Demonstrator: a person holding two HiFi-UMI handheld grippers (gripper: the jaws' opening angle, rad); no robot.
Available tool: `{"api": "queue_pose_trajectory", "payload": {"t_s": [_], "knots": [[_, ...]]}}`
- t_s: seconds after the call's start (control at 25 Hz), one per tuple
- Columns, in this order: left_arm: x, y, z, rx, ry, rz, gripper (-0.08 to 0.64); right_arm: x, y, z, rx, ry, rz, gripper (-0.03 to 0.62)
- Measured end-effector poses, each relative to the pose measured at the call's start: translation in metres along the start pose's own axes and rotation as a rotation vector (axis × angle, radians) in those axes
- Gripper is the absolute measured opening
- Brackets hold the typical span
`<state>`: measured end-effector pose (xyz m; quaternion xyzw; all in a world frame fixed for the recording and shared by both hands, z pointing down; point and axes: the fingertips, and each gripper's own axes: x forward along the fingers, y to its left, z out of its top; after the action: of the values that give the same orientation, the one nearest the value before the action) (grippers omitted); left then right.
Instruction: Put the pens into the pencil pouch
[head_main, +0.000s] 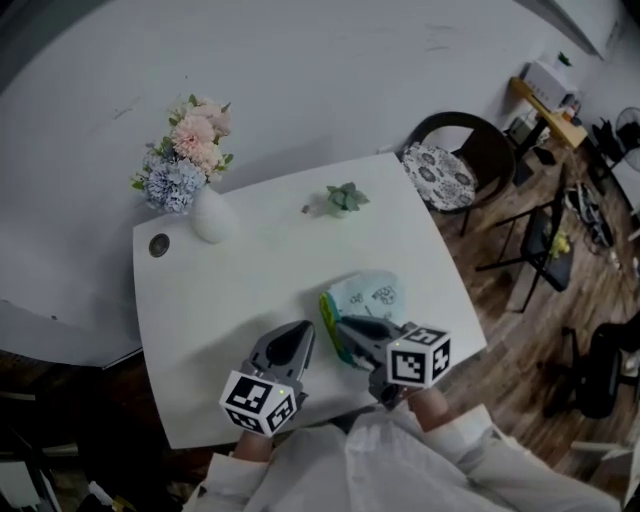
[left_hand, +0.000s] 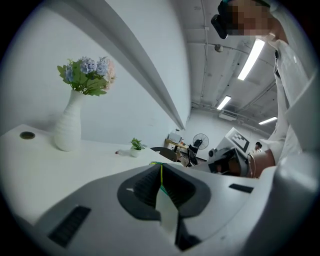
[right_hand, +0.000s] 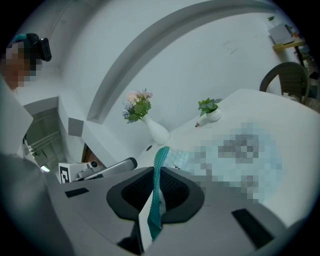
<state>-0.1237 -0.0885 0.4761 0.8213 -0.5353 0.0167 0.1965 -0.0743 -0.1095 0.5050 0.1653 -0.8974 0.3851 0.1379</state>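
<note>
The light blue pencil pouch lies on the white table, close to its near edge. My right gripper is shut on the pouch's teal zipper edge, which stands up between its pads. My left gripper sits just left of the pouch; in the left gripper view its jaws are closed on a thin yellow-green strip of the pouch's rim. Both grippers point away from me, side by side. No pen shows in any view.
A white vase of flowers stands at the table's far left, with a round black grommet beside it. A small potted plant sits at the far middle. A dark chair stands beyond the table's right corner.
</note>
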Motion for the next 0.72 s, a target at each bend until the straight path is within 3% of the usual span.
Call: {"api": "queue_pose_trajectory", "payload": {"t_s": [0.44,0.72], "knots": [[-0.003,0.009,-0.014,-0.044,0.032,0.059,0.014,0.034,-0.02,-0.04,-0.091,0.193,-0.122,0.038],[-0.004,0.016,-0.021,-0.072,0.051,0.087,0.014,0.039,-0.021,-0.046,-0.124,0.239,-0.148,0.04]]}}
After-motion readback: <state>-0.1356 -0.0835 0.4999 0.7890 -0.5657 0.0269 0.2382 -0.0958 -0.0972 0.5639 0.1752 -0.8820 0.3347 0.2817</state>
